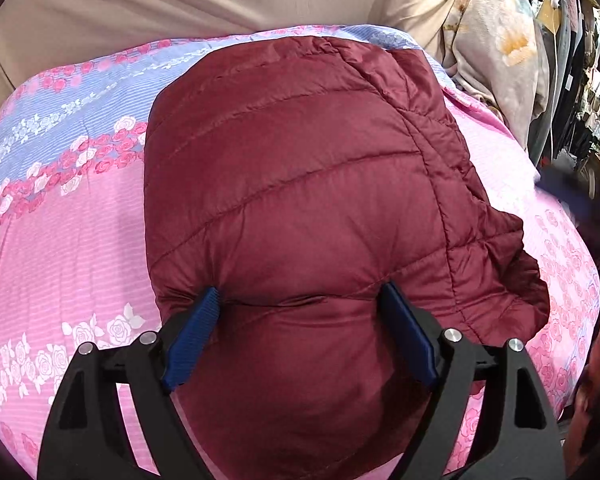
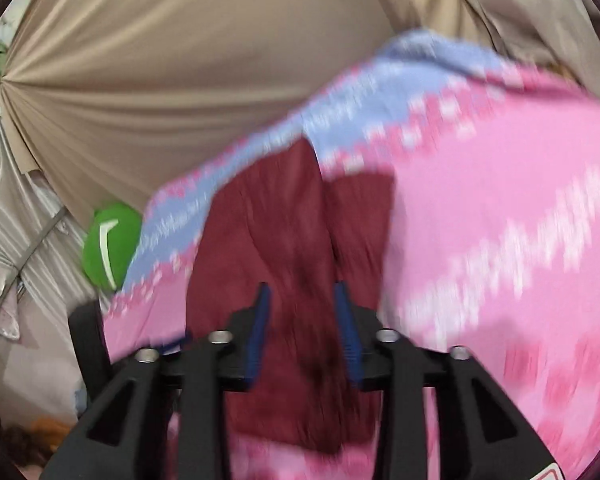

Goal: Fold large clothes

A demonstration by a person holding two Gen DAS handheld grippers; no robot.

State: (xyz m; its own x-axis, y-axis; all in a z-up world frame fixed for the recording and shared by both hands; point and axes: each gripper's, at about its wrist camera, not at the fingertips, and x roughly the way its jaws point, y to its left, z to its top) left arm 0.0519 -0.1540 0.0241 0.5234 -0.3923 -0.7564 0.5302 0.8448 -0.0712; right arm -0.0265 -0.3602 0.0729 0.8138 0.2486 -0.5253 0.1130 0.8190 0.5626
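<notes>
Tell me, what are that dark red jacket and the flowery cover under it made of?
The jacket looks like thin synthetic shell, maybe nylon, over padding: slight sheen, stitched quilt lines, puffy panels. The cover looks like matte woven fabric, possibly cotton or a blend: printed roses and stripes, no shine.

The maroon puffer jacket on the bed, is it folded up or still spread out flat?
Folded: the maroon puffer jacket lies as a compact bundle on the pink floral bedspread, no sleeves spread out.

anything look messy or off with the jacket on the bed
Slightly. The maroon jacket lies folded on the pink flowered sheet, but its right edge bulges out in a rumpled, puckered flap instead of lining up. No tears or stains show.
</notes>
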